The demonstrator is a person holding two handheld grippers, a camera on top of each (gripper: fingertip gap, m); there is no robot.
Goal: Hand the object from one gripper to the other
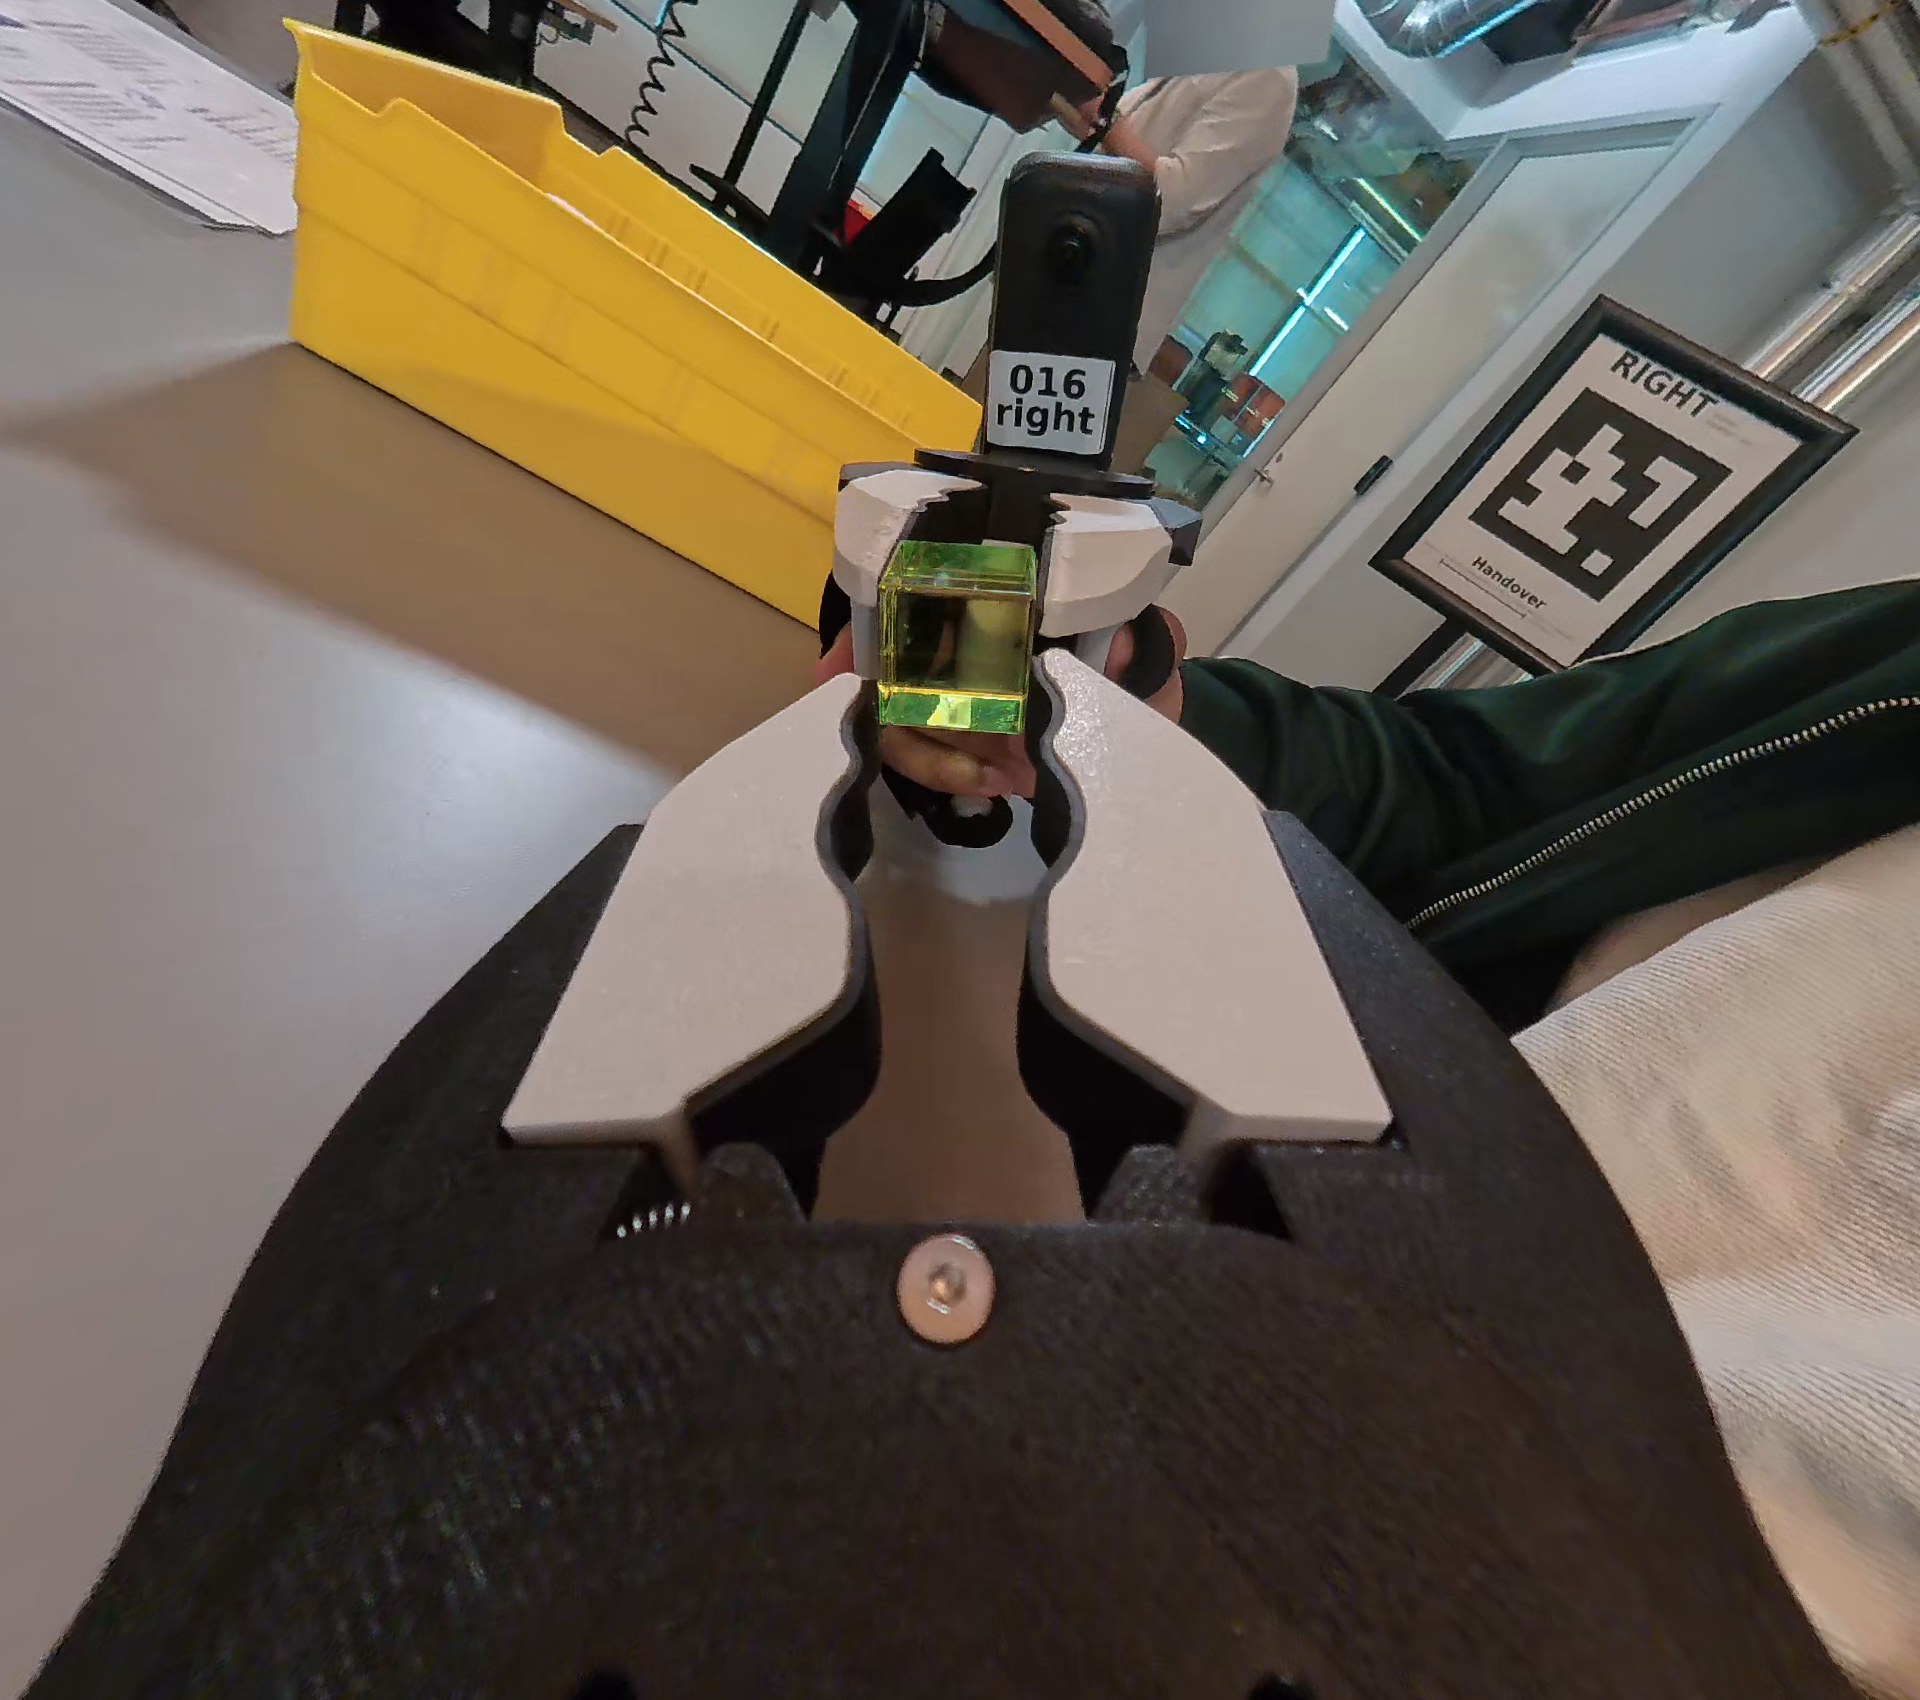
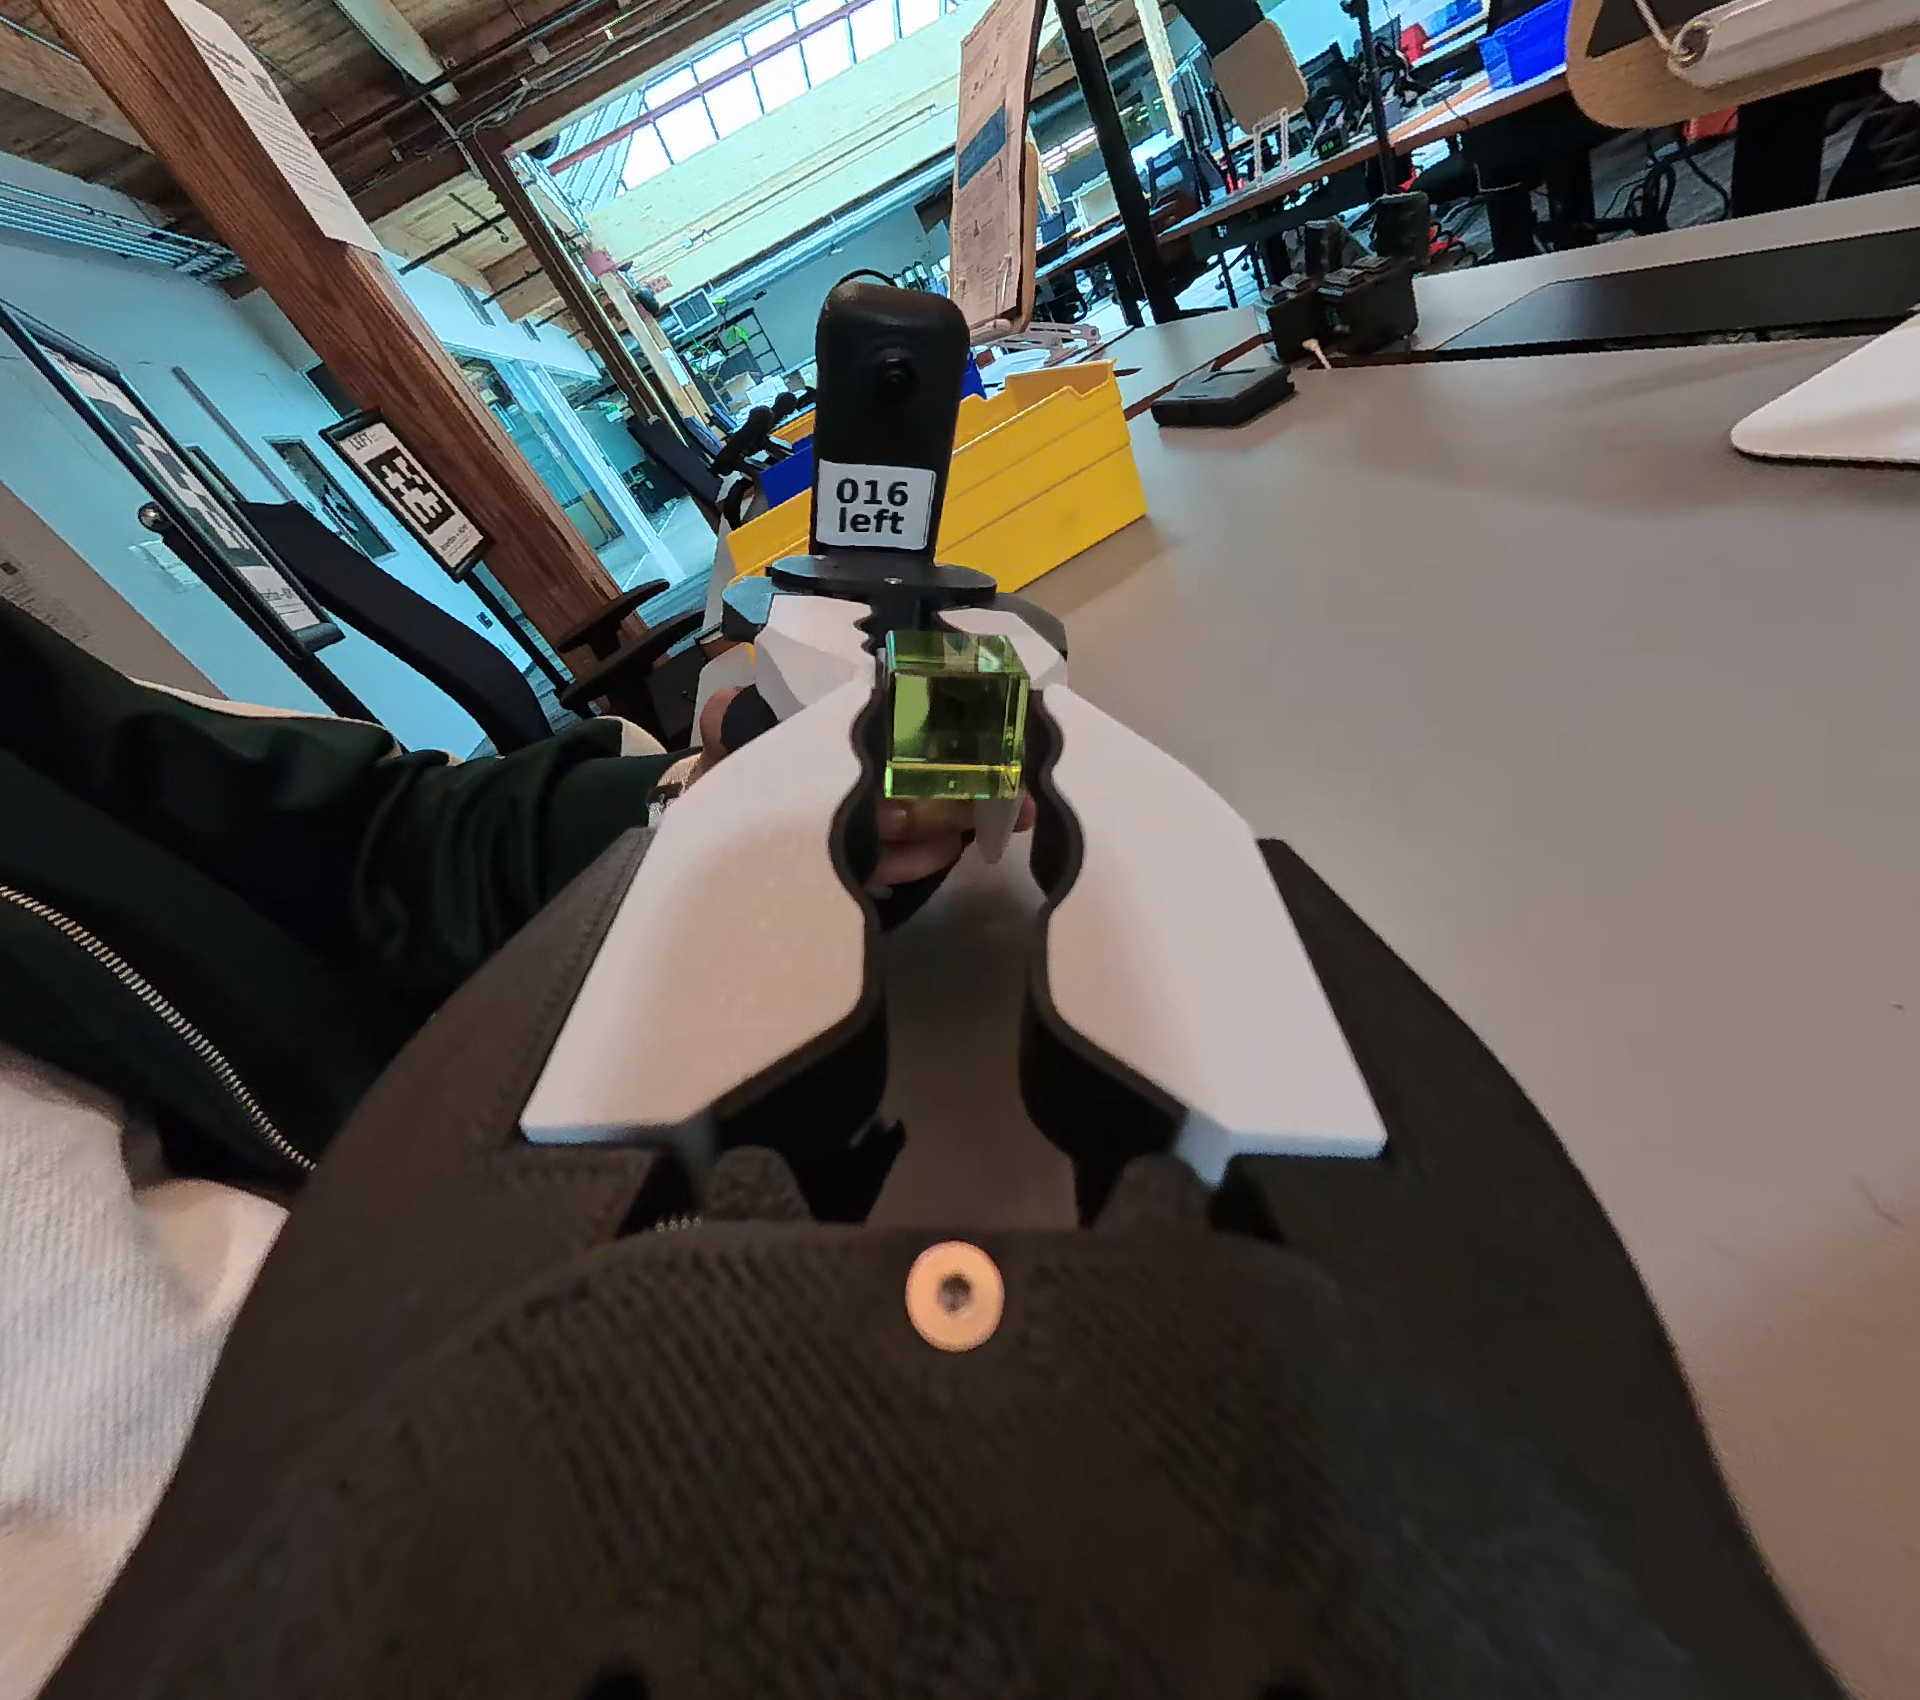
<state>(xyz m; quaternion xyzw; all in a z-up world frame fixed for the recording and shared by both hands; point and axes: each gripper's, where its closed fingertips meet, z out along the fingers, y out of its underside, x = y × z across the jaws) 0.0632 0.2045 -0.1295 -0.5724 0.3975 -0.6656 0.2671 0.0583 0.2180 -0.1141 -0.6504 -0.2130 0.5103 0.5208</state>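
Both tongs meet nose to nose above the worktop (image 1: 312, 767), the green cube (image 1: 956, 648) between their tips. Right tongs (image 2: 951, 741) look clamped on it; left tongs (image 1: 951, 694) flank its lower edge, contact unclear. Neither is nearer.

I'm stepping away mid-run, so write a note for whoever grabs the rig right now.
Left hand-held gripper: fingertips against both sides of the green cube, apparently shut on it.
Right hand-held gripper: flanks the same cube from the opposite end, also apparently shut on it.
Cube: held in the air above the table, with the yellow bin behind.
Done: both grippers have met at the cube.
Left: one gripper must open and back away. These views do not show which one is the giver.
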